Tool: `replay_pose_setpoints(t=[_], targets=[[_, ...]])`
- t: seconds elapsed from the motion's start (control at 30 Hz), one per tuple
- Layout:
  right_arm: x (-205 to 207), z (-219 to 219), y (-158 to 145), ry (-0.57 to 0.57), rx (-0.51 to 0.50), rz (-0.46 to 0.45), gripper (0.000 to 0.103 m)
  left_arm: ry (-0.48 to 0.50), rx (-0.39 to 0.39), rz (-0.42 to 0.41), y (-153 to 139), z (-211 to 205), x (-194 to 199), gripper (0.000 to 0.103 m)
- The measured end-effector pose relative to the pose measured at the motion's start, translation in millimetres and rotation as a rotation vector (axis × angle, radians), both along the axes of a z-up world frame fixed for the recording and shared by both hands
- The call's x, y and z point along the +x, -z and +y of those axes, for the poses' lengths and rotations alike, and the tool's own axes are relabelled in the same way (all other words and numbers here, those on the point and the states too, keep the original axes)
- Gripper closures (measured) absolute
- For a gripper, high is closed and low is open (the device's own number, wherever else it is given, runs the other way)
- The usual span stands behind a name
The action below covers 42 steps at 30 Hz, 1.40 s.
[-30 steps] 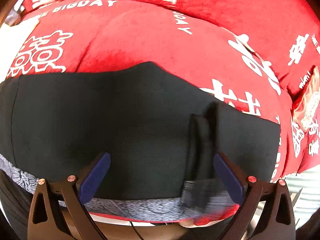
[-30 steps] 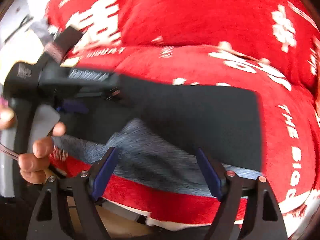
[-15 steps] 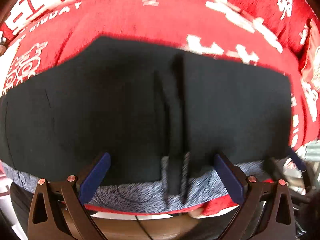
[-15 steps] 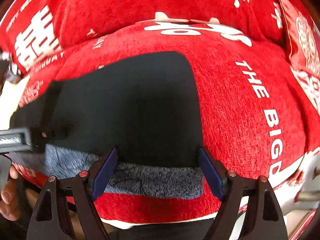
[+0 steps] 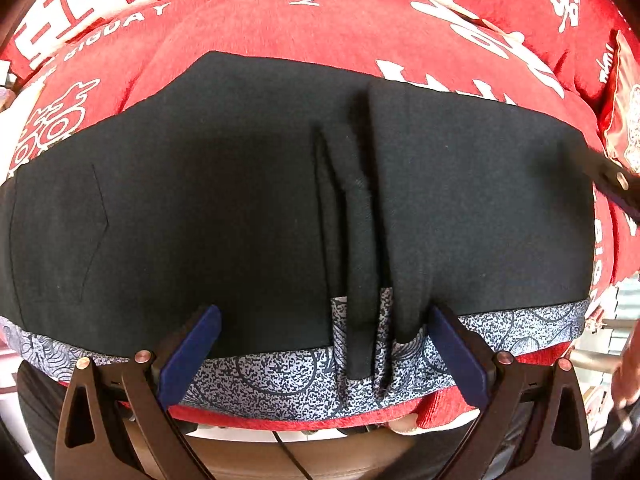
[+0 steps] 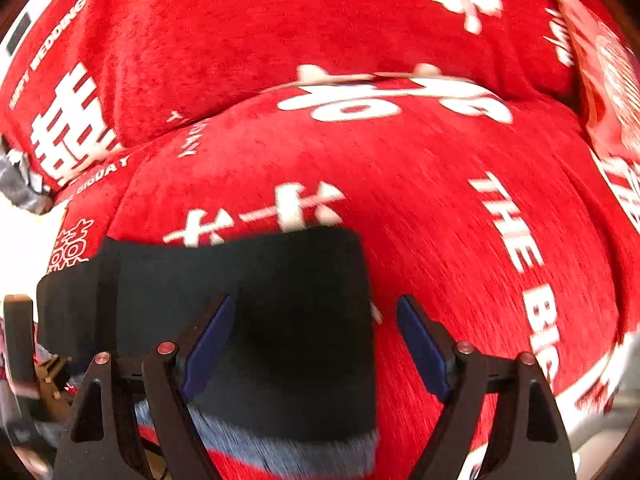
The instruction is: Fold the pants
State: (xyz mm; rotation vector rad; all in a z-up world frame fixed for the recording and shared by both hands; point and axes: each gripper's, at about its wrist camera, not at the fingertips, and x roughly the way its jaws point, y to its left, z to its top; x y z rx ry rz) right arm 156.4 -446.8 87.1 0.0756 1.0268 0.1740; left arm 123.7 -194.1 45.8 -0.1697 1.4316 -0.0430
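Black pants [image 5: 224,216] with a grey patterned waistband [image 5: 280,376] lie flat across a red sofa seat, waistband toward me. A raised crease [image 5: 360,240] runs down the middle. My left gripper [image 5: 320,356] is open and empty, hovering over the waistband by the crease. In the right wrist view the pants' right edge [image 6: 280,320] lies between the fingers of my right gripper [image 6: 316,348], which is open and empty above it. The right gripper's tip also shows at the right edge of the left wrist view [image 5: 616,188].
The red sofa cover [image 6: 440,220] with white lettering spreads to the right of and behind the pants. A red cushion [image 5: 624,112] sits at the far right. The sofa's front edge [image 5: 304,424] lies just below the waistband.
The right gripper has swung right, from over the middle of the pants to their right edge. The left gripper has pulled back slightly and shifted left. Both stayed open.
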Motion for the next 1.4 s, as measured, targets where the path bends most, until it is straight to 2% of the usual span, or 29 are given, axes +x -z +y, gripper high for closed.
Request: replay_pose_setpoints(t=[0.07, 0.17, 0.23, 0.3, 0.43, 0.53, 0.63, 0.7, 0.77, 0.87, 1.0, 1.13, 1.2, 1.3, 1.4], targets=[[14, 13, 9, -0.039, -0.021, 0.024, 0.021, 0.002, 0.0, 0.0, 0, -1, -1, 0.0], [18, 26, 33, -0.041, -0.13, 0.052, 0.019, 0.004, -0.008, 0.008, -2, 2, 1, 0.0], [6, 28, 33, -0.041, -0.15, 0.009, 0.019, -0.007, 0.002, -0.01, -9, 8, 3, 0.0], [-11, 28, 32, -0.057, -0.172, 0.002, 0.019, -0.018, 0.005, -0.037, -16, 13, 10, 0.0], [-49, 29, 37, -0.063, -0.187, -0.013, 0.018, -0.063, 0.012, -0.039, -20, 13, 31, 0.0], [-71, 27, 39, -0.054, -0.175, -0.02, 0.018, -0.065, 0.049, -0.063, -24, 3, 48, 0.0], [-83, 24, 39, -0.061, -0.193, -0.014, 0.017, -0.03, 0.117, -0.052, -14, -6, 56, 0.0], [-86, 23, 36, -0.073, -0.197, 0.015, 0.017, -0.034, 0.112, -0.044, -7, -5, 58, 0.0], [-86, 18, 28, -0.082, -0.161, 0.034, 0.017, -0.039, 0.098, -0.046, -7, -2, 56, 0.0], [-74, 11, 11, -0.067, -0.144, -0.021, 0.017, -0.033, 0.085, -0.05, -6, 2, 52, 0.0], [-34, 15, -3, -0.057, -0.098, -0.054, 0.017, -0.051, 0.063, -0.033, -6, 6, 47, 0.0], [11, 33, 19, -0.079, -0.112, 0.028, 0.015, -0.044, 0.064, -0.025, -7, 9, 42, 0.0], [21, 35, 35, -0.044, -0.157, 0.06, 0.006, -0.048, 0.05, -0.019, -6, 12, 40, 0.0], [12, 34, 34, -0.022, -0.143, 0.038, 0.005, -0.038, 0.036, -0.025, -6, 16, 34, 0.0], [-18, 37, 35, -0.042, -0.19, 0.033, 0.004, -0.024, 0.035, -0.031, -6, 16, 28, 0.0]])
